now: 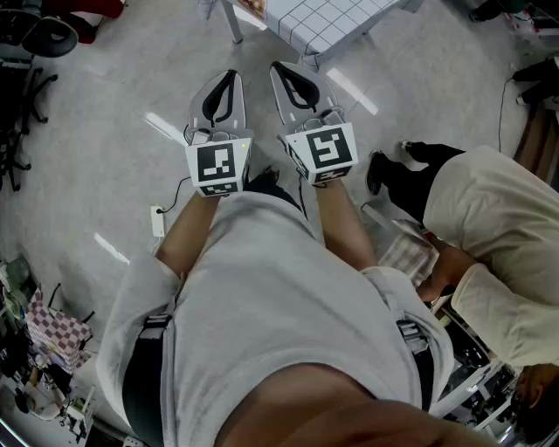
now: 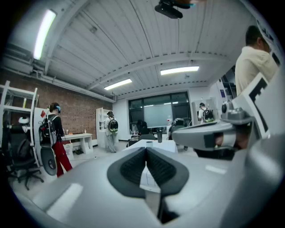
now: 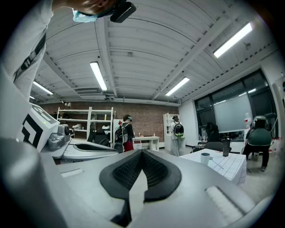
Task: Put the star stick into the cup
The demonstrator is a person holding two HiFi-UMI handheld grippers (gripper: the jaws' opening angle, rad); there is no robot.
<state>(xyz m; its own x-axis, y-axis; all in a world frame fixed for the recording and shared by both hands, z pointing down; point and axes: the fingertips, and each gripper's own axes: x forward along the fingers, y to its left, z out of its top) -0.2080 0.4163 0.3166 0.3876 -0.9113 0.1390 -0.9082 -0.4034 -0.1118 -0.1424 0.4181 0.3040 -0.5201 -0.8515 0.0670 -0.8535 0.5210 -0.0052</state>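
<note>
Left gripper (image 1: 231, 77) and right gripper (image 1: 281, 70) hang side by side just short of the table (image 1: 325, 24), both pinched shut, nothing between the jaws. The cup (image 3: 205, 157) stands on that table, well apart from both.

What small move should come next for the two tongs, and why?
Probably a step toward the table. The left tongs and right tongs are shut, empty, and over the floor; the cup stands on that table, well ahead. I cannot make out the star stick.
</note>
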